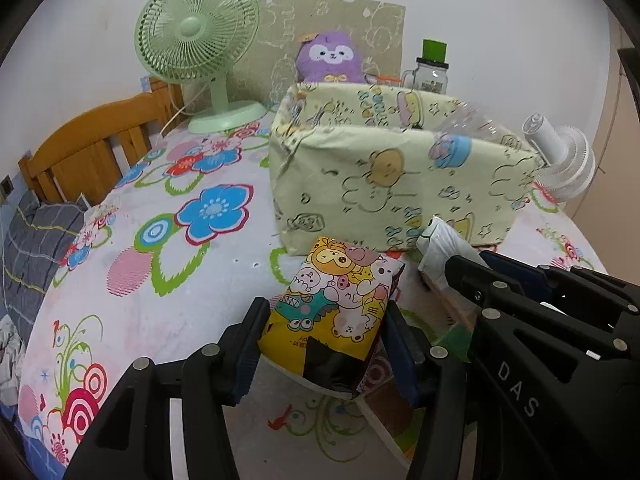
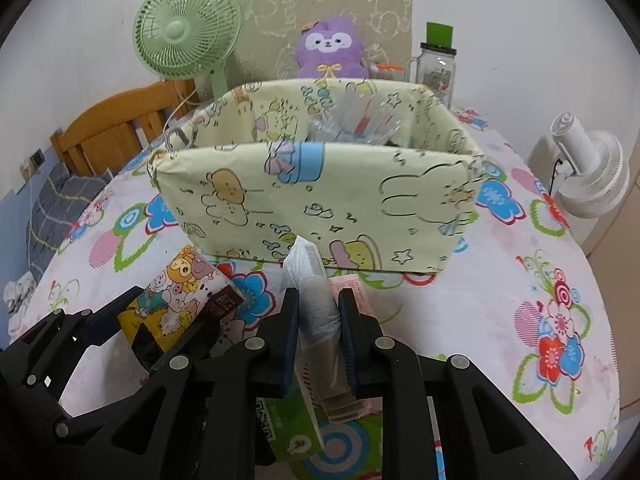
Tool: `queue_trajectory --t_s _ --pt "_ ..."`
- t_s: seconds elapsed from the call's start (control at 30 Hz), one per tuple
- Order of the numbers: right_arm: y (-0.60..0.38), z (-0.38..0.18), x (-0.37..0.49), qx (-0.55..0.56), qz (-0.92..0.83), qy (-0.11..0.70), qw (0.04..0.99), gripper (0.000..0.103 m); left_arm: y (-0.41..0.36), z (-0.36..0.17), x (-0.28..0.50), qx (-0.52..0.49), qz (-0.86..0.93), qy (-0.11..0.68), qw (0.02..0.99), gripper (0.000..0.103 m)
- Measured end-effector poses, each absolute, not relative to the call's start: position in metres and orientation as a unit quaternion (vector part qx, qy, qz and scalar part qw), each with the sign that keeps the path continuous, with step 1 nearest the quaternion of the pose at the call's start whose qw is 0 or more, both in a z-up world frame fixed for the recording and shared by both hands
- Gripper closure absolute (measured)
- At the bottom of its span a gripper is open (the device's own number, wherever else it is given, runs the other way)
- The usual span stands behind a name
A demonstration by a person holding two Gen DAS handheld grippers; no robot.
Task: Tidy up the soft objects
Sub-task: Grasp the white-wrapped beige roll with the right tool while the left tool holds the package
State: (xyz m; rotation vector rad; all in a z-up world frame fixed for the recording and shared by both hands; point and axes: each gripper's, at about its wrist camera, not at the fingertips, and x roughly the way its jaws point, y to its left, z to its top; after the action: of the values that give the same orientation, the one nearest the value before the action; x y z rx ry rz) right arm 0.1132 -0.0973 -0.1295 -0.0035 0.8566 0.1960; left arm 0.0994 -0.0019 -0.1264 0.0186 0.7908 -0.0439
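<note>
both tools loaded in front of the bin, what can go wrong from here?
1. The left tool grips the cartoon pouch only near its lower end; it may sag or slip when lifted.
2. The right tool pinches a thin plastic-wrapped pack; the film could slide.
3. The two tools sit close together and could collide heading for the fabric bin.

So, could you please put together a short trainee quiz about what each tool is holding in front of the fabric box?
1. True or false: the left tool grips the yellow cartoon-printed soft packet.
2. What does the right tool hold? A) the purple plush toy B) a translucent white plastic-wrapped pack C) the green desk fan
3. Fill in: the pale yellow cartoon-print fabric box already contains crumpled clear ____.

Key: 1 true; 2 B; 3 plastic.
</note>
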Motion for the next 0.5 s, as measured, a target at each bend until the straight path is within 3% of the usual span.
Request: queue_trajectory --t_s 0.5 --pt "-0.116 -0.097 0.086 0.015 0.091 0.383 0.919 0.081 -0.017 -0.095 0.077 0.013 -0.028 0.349 0.937 0.045"
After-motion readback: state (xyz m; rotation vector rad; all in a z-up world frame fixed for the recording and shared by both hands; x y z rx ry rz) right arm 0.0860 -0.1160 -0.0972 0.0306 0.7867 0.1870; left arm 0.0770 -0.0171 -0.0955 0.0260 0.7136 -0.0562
